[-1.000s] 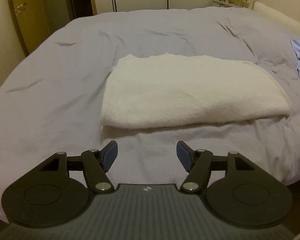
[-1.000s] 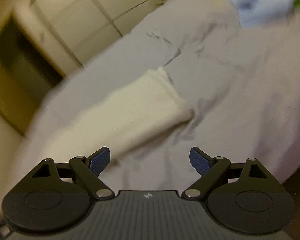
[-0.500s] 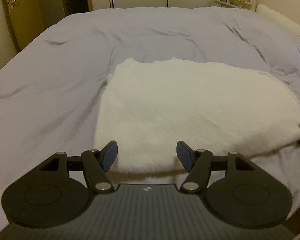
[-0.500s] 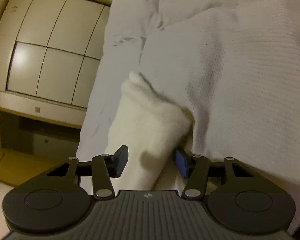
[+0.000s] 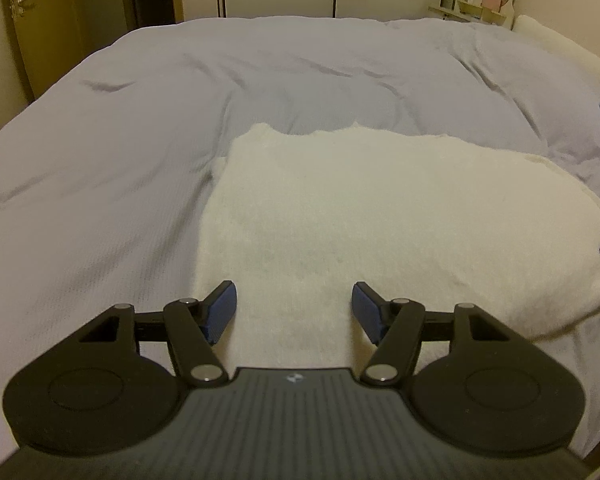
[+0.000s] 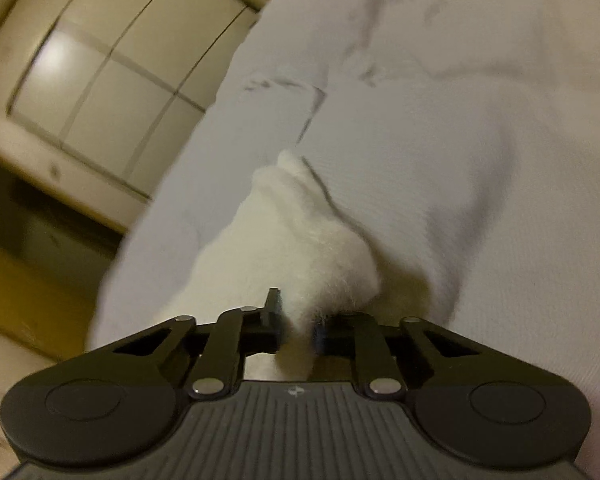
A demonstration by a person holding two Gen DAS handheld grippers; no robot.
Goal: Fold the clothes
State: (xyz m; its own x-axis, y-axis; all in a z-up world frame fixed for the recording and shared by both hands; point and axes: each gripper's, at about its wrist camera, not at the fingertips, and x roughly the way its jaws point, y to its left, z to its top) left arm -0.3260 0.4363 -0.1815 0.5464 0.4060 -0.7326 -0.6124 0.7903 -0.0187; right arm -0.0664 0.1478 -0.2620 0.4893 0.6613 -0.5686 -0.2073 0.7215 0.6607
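Both grippers closer now. Right gripper (image 6: 298, 326) jaws closing, apparently pinching cream garment (image 5: 380, 216) corner (blurry). Left gripper (image 5: 294, 308) half open, empty, over garment's near edge on grey bed (image 5: 100, 184).

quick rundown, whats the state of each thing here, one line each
cream garment: folded, lying flat on the bed
left gripper: open, fingers either side of the garment's near edge, not pressing
right gripper: closing, garment corner pinched between its fingers
grey bed cover: spread out, wrinkled
door: looks ajar
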